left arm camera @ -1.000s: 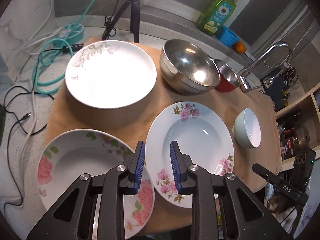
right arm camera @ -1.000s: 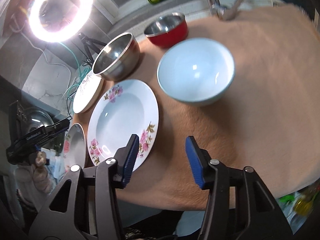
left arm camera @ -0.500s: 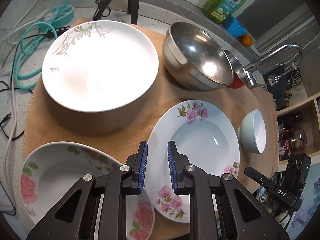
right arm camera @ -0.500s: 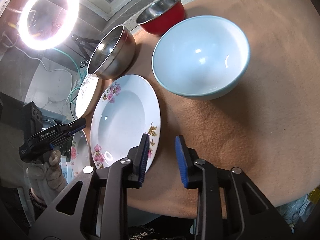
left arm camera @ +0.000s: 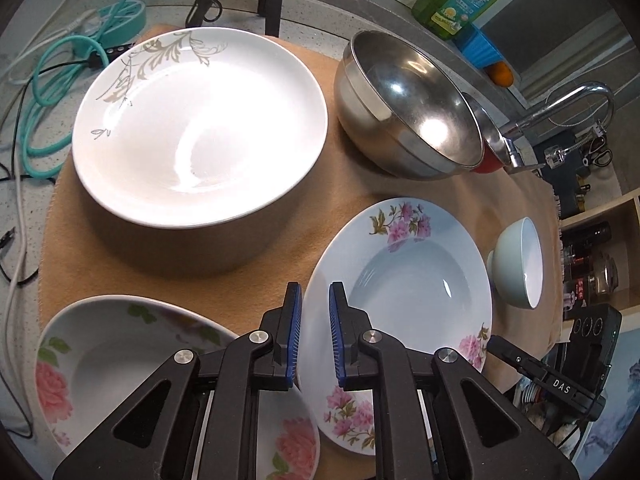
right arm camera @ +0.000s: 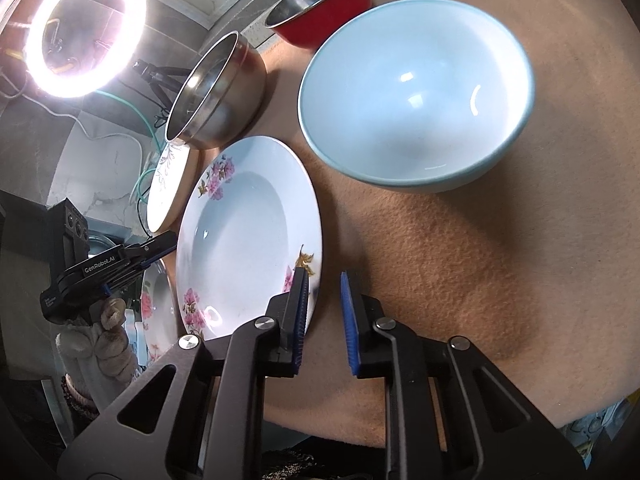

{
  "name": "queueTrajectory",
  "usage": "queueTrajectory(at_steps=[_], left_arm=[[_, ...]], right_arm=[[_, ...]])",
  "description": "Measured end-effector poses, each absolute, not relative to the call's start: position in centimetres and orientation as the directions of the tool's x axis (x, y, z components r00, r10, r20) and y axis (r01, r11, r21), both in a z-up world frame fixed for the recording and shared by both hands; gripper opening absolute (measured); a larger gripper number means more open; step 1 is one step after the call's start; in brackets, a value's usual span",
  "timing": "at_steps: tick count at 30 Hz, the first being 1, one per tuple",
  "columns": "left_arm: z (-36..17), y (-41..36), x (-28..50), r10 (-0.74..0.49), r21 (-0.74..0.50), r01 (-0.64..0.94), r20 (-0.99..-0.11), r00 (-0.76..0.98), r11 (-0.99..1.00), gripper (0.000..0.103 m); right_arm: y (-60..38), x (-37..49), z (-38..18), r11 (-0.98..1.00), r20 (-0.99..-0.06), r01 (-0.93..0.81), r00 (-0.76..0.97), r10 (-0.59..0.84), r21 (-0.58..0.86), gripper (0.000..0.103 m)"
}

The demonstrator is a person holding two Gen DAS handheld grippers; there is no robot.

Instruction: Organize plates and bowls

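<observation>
Gripping the pink-flowered plate [right arm camera: 244,236], lying flat on the tan cloth [right arm camera: 460,272] beside the pale blue bowl [right arm camera: 416,92]: right gripper [right arm camera: 324,312] fingers narrowly apart, astride its near rim, seat deeper before clamping; left gripper [left arm camera: 314,336] likewise narrowly parted, empty.

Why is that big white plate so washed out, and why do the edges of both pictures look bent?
Left wrist view: the white plate catches strong glare, and the steel bowl shows bright spots. Right wrist view: the ring light blooms white. Both views: fisheye lenses curve the edges and darken the corners.
</observation>
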State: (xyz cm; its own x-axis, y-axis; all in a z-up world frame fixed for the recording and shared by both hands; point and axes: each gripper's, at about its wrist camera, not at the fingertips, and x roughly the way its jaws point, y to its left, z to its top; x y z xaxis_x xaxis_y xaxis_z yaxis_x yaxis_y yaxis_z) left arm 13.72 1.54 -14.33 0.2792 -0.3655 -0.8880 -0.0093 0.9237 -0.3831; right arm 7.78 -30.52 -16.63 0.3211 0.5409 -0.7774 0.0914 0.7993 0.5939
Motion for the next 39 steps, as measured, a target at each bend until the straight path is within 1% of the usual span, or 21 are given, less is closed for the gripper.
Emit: queueTrajectory(at_steps=[4,10,21,39], left_arm=[[-14.3,1.6,13.8,-0.368,-0.385,-0.007,-0.887,0.278,0.923,0.012],[-14.4,1.5,13.9,-0.364,-0.380,-0.002,-0.889,0.277,0.925,0.011],[-14.1,0.8,13.6,-0.338,-0.350,0.012,-0.897,0.285,0.937,0.011],[-14.1,-2.1,12.0,-0.334,-0.329,0.067,-0.904,0.266,0.942,0.011]], right_arm=[[-30.2,7.9,-16.8,0.795,-0.774,0.084,0.311,0.552,0.601,0.012],[-29.8,8.1,-16.8,0.798,-0.774,0.070,0.305,0.555,0.599,0.009],[-29.8,8.0,-16.7,0.808,-0.784,0.072,0.304,0.541,0.585,0.009],[-31.1,6.5,-16.4,0.820,-0.800,0.090,0.305,0.517,0.565,0.010]])
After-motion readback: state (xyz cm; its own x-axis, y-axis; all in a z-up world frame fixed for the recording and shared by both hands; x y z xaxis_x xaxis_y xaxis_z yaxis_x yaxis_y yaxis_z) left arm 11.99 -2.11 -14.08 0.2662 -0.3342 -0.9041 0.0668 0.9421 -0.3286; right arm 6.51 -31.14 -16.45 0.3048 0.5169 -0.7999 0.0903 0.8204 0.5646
